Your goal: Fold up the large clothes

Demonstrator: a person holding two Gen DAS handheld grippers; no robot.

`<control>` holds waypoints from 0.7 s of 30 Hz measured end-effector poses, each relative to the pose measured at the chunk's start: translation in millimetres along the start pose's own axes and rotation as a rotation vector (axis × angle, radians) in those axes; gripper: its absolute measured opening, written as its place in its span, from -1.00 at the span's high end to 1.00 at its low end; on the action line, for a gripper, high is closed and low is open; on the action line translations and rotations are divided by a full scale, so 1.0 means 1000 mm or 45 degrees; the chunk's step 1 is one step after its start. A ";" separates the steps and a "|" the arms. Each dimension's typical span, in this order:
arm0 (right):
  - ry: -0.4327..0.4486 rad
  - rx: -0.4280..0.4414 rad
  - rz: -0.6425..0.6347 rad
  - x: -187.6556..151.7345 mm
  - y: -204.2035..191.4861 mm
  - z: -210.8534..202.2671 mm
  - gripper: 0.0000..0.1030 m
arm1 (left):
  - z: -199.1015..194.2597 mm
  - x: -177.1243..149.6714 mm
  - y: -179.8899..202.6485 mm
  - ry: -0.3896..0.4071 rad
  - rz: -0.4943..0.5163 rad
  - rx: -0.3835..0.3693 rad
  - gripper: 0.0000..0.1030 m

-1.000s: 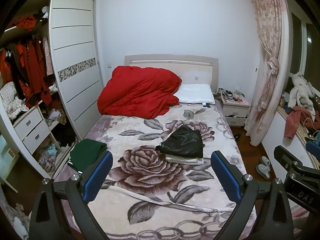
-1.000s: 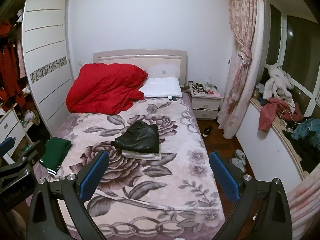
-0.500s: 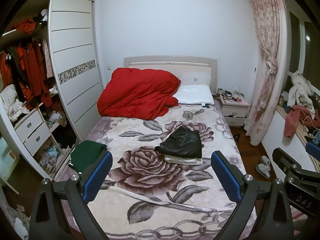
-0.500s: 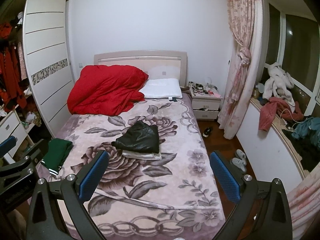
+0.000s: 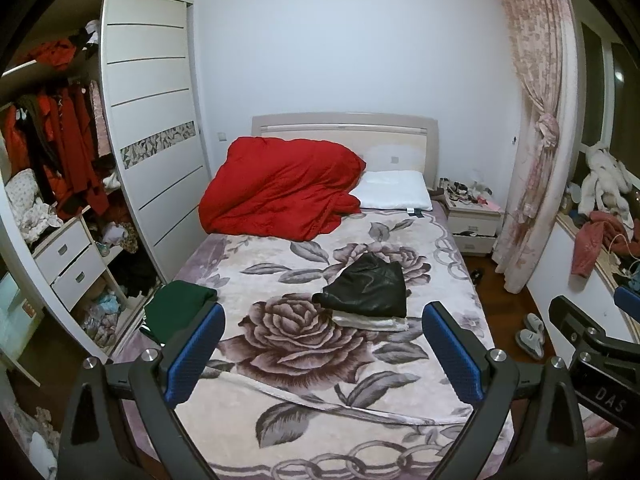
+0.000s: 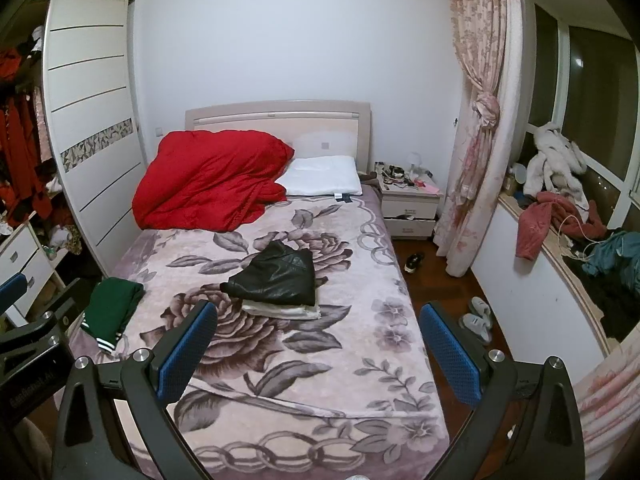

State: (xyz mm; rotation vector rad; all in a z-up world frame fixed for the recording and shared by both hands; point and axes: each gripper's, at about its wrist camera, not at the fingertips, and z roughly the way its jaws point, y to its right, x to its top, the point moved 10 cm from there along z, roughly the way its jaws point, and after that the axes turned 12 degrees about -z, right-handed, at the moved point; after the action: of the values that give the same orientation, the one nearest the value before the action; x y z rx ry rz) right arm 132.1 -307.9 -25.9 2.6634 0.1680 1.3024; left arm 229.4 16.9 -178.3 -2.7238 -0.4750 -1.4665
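Note:
A folded black leather garment (image 5: 370, 289) (image 6: 276, 275) lies on a folded white garment (image 5: 370, 322) (image 6: 282, 310) in the middle of the bed (image 5: 320, 364) (image 6: 352, 344). A folded green garment (image 5: 174, 309) (image 6: 112, 307) lies at the bed's left edge. My left gripper (image 5: 322, 350) is open and empty, held above the foot of the bed. My right gripper (image 6: 318, 346) is open and empty beside it, to its right.
A red duvet (image 5: 280, 190) and white pillow (image 5: 394, 190) lie at the headboard. An open wardrobe (image 5: 60, 160) with drawers stands on the left. A nightstand (image 6: 410, 208), pink curtain (image 6: 480, 120), slippers (image 6: 476, 318) and a cluttered window ledge (image 6: 560, 216) are on the right.
Both grippers have drawn slightly back and up from the bed. The garments have not moved.

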 end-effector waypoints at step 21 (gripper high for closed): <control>0.000 -0.002 0.007 -0.003 0.001 -0.002 -0.99 | 0.001 0.002 0.003 0.005 0.003 0.004 -0.96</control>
State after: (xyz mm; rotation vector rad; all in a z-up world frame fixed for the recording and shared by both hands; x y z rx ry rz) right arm 128.7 -309.4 -26.6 2.6647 0.1592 1.3035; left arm 231.9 15.1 -177.3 -2.7174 -0.4735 -1.4691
